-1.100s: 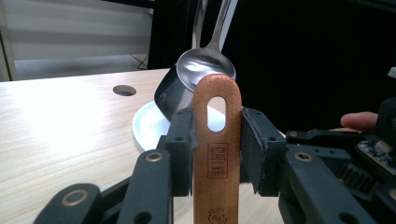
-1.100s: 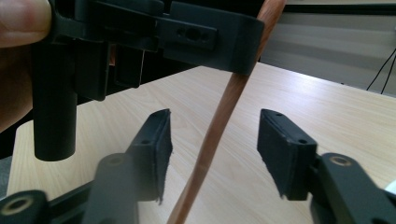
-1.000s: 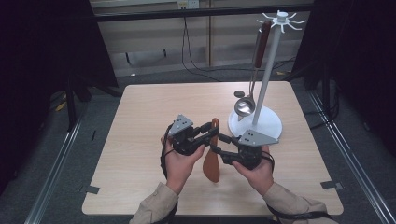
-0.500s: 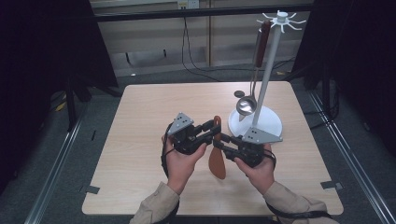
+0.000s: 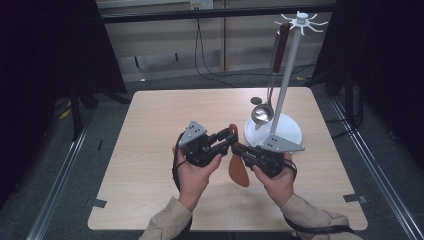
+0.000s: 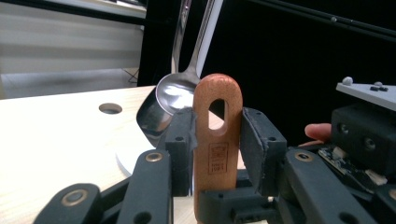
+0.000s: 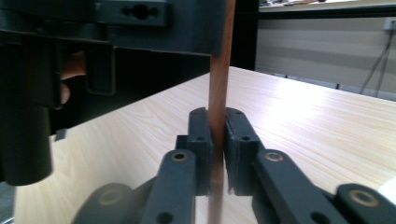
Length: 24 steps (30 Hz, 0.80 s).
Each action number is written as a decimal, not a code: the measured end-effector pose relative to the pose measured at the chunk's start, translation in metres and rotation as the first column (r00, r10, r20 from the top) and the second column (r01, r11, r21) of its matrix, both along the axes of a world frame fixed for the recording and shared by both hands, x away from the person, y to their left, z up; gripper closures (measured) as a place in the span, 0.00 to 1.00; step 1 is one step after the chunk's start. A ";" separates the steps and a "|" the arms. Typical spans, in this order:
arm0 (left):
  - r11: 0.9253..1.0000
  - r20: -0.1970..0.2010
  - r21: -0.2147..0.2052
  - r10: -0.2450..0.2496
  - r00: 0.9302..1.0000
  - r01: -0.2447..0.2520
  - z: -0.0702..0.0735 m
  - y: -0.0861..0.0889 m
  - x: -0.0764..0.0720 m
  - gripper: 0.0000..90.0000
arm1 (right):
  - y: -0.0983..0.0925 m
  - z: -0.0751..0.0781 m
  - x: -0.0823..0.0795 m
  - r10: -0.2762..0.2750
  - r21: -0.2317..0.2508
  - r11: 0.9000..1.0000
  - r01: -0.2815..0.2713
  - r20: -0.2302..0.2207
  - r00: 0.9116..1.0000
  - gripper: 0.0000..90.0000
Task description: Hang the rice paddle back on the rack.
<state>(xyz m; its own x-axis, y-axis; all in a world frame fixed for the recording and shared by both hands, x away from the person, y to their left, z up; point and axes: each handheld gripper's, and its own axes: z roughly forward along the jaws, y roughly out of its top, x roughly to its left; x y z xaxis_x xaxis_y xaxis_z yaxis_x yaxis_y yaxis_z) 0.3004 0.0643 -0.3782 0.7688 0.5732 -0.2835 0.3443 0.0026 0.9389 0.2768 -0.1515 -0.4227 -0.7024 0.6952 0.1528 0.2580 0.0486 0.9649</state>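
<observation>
1. Step in hand: a handover of the wooden spatula (image 5: pixel 238 161) between the two tongs, held just above the bench (image 5: pixel 150 130) at lower centre of the high view.
2. Left tongs (image 5: pixel 231 136): pinching the spatula's handle by its edges, just below the hanging slot; the left gripper view shows both pads (image 6: pixel 254 140) against the wood.
3. Right tongs (image 5: pixel 240 150): their jaws have just been closing and now press flat on the spatula's faces lower down the handle, as the right gripper view shows (image 7: pixel 215 140).
4. Spatula's lie: long axis runs from upper left to lower right of the high view, slotted handle end up and away from the person, broad blade low and toward the person.
5. Nearby: a white rack (image 5: pixel 285 100) stands at right of the frame, a steel ladle (image 5: pixel 262 114) hanging on it.
6. Next move, as judged: one pair must let go so the other carries alone; the slot then needs lining up with a free rack hook (image 5: pixel 320 22).
</observation>
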 end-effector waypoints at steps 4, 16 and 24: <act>1.000 0.023 0.028 -0.001 1.000 0.000 0.001 -0.001 -0.001 0.74 | -0.002 0.002 0.002 -0.003 0.000 1.000 0.003 -0.012 1.000 0.93; 0.994 0.023 0.087 0.062 0.998 -0.064 -0.015 0.004 0.013 0.45 | -0.028 0.010 0.010 -0.031 0.051 0.998 0.033 -0.030 0.999 0.93; 0.989 0.020 0.112 0.099 0.995 -0.101 -0.024 0.005 0.019 0.32 | -0.040 0.017 0.010 -0.017 0.056 0.998 0.017 -0.009 1.000 0.93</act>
<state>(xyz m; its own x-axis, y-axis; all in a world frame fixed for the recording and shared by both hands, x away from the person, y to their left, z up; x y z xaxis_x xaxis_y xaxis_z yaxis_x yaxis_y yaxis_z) 0.3197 0.0690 -0.4027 0.7098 0.6748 -0.2018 0.3338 -0.0701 0.9400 0.2871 -0.1919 -0.4053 -0.6889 0.6973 0.1979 0.2662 -0.0105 0.9639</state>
